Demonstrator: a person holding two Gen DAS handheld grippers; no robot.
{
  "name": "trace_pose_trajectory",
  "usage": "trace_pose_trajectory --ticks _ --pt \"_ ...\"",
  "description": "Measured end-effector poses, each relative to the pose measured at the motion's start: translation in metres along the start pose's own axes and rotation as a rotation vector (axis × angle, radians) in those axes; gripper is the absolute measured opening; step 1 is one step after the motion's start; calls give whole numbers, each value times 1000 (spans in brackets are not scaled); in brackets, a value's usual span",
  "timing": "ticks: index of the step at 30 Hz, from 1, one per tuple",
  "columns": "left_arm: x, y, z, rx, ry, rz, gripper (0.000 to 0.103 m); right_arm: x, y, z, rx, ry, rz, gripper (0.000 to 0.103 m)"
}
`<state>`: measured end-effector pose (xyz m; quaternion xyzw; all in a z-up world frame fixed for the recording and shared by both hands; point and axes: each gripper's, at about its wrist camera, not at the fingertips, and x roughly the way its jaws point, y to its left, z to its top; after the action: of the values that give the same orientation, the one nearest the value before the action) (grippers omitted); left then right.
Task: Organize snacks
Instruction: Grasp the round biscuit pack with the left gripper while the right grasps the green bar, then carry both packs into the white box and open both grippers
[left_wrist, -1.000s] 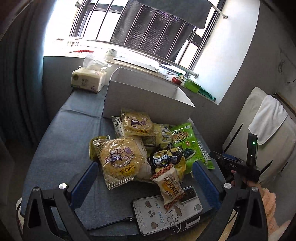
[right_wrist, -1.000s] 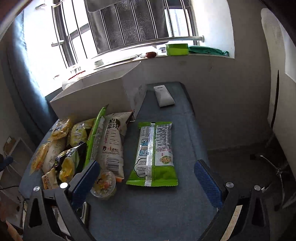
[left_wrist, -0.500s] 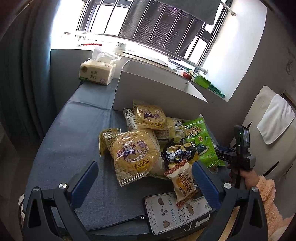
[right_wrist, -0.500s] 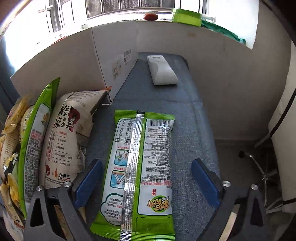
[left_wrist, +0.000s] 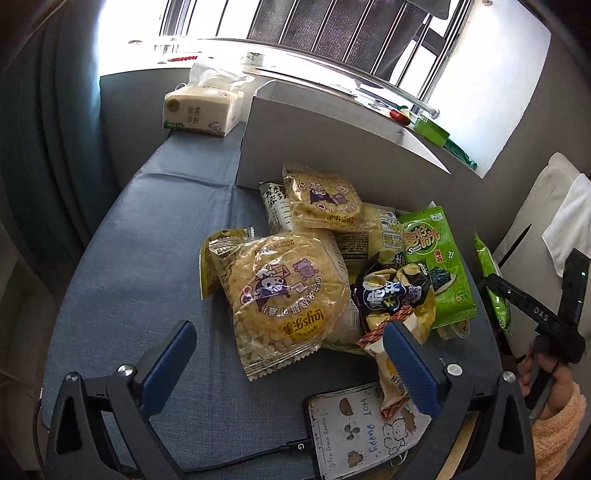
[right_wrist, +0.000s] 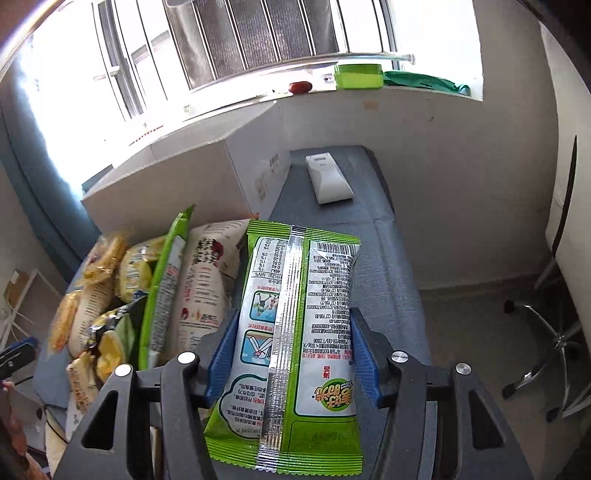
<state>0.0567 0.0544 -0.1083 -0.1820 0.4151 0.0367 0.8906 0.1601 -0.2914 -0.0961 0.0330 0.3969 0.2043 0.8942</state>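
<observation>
My right gripper (right_wrist: 291, 350) is shut on a long green snack packet (right_wrist: 295, 332), seam side up, and holds it off the blue table (right_wrist: 388, 266). The same gripper shows at the right edge of the left wrist view (left_wrist: 495, 295) with the packet's edge (left_wrist: 491, 288). My left gripper (left_wrist: 288, 362) is open and empty, low over the near edge of a snack pile: a big yellow round cracker bag (left_wrist: 284, 295), a second yellow bag (left_wrist: 325, 203), a green seaweed packet (left_wrist: 432, 258) and a dark crumpled bag (left_wrist: 391, 291). A white cardboard box (left_wrist: 332, 147) stands behind the pile.
A tissue pack (left_wrist: 203, 110) sits at the table's far left. A phone in a cartoon case (left_wrist: 362, 428) with a cable lies at the near edge. A white remote-like device (right_wrist: 328, 179) lies far right of the box. An office chair base (right_wrist: 546, 339) stands on the floor at the right.
My right gripper has closed on the long green packet and lifted it off the table. My left gripper has moved closer to the pile and stayed open.
</observation>
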Motion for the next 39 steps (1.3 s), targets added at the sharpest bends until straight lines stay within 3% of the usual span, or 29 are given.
trace_pose_trajectory --ticks 8,12,18,19,22,23,28,33,39 --pt "26 12 11 -132 49 -37 103 -34 20 -3 32 -93 140 62" --pt "30 13 13 -160 35 -34 103 -54 30 -9 26 -122 202 62" --pt "49 13 14 -159 81 7 103 -59 40 -13 21 -142 255 62" --pt "50 13 14 -154 81 4 102 -59 42 -13 15 -139 259 62" --pt "51 9 12 -132 70 -61 79 -58 47 -15 -9 -136 255 62" --pt "49 10 12 -135 65 -69 77 -57 48 -15 -11 -129 259 62" --pt "32 6 8 -79 17 -48 74 -52 52 -15 -24 -114 270 63" --pt "4 -1 11 -10 -51 -77 74 -47 57 -13 -32 -101 280 63" --pt "-24 -17 43 79 -131 -146 74 -35 64 10 -32 -107 321 63"
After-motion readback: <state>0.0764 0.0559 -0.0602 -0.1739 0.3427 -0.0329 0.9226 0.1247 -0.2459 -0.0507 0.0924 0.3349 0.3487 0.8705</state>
